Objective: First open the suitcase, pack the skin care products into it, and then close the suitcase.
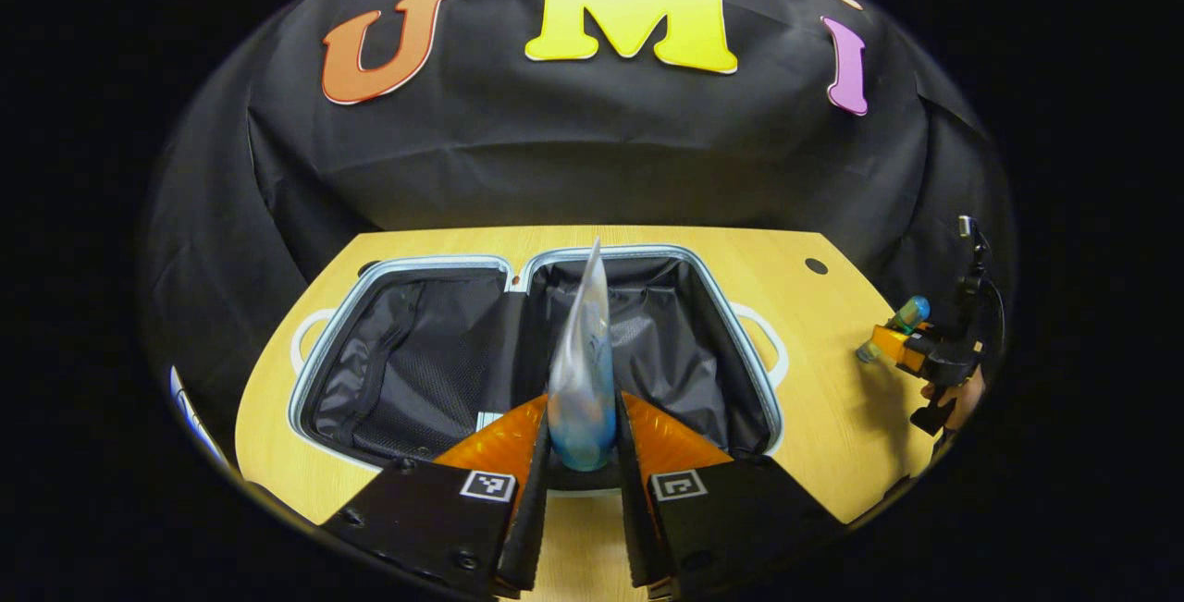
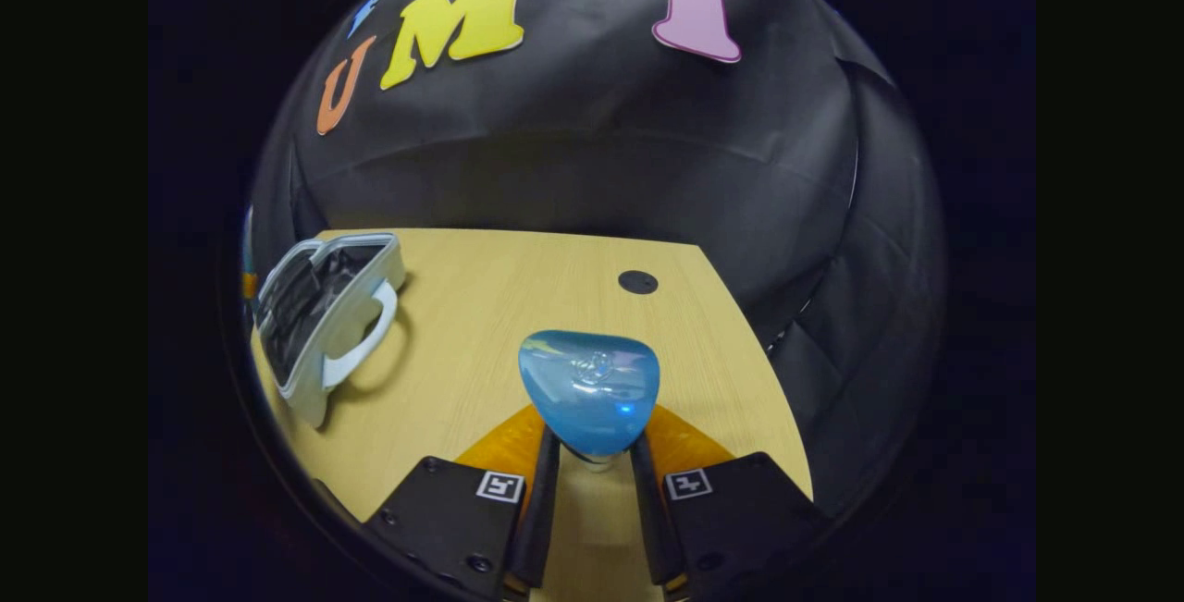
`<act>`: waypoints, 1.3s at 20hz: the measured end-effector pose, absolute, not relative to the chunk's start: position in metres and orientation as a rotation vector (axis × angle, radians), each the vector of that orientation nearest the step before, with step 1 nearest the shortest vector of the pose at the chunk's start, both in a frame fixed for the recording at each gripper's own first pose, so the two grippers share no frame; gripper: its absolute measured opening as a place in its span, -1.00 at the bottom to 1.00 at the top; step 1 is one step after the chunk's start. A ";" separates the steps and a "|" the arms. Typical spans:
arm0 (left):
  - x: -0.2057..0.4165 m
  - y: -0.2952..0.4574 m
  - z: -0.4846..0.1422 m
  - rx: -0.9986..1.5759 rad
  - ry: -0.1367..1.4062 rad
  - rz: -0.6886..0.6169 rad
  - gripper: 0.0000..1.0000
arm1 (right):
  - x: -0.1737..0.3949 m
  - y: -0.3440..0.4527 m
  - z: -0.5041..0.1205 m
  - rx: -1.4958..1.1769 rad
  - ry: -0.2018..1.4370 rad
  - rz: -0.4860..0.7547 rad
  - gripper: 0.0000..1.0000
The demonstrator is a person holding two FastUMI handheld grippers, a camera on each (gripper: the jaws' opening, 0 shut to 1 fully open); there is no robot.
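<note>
The suitcase (image 1: 314,371) lies open flat on the wooden table, both black-lined halves facing up. My left gripper (image 1: 581,463) is shut on a clear blue skin care tube (image 1: 583,371), held upright above the near edge of the right half. In the right gripper view, my right gripper (image 2: 592,454) is shut on a blue-capped bottle (image 2: 590,389) above the bare table, to the right of the suitcase (image 2: 319,320). From the left gripper view the right gripper (image 1: 911,348) and its bottle (image 1: 906,315) appear far to the right, held by a hand.
The wooden table (image 1: 832,399) has a round black cable hole (image 2: 637,282) near its back right corner. Black cloth closes off the back and sides. The suitcase has a white handle (image 2: 365,343) on its right side.
</note>
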State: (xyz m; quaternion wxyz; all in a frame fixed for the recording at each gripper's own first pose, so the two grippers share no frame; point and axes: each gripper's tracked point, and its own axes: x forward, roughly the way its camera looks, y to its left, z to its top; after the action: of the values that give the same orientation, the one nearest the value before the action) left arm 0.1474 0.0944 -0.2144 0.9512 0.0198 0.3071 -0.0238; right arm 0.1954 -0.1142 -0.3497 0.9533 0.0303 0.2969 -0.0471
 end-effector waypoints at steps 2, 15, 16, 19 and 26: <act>0.151 0.094 -0.221 0.042 0.642 -0.063 -0.22 | 0.176 -0.107 -0.334 0.055 0.601 -0.093 -0.24; 0.174 0.094 -0.313 0.114 0.975 -0.054 -0.22 | 0.099 -0.040 -0.208 0.143 0.571 -0.012 -0.26; 0.176 0.094 -0.317 0.114 0.992 -0.045 -0.22 | 0.095 -0.038 -0.206 0.131 0.570 -0.009 -0.25; 0.186 0.090 -0.320 0.104 1.002 -0.046 -0.22 | 0.087 -0.037 -0.205 0.130 0.588 -0.015 -0.26; 0.187 0.089 -0.328 0.082 1.022 -0.033 -0.19 | 0.094 -0.018 -0.207 0.129 0.610 0.004 -0.26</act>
State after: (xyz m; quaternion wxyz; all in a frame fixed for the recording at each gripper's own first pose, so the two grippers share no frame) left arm 0.1874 0.0893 -0.3279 0.8713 0.0393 0.4889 -0.0159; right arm 0.0942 -0.0177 -0.2066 0.9518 0.0632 0.3002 0.0019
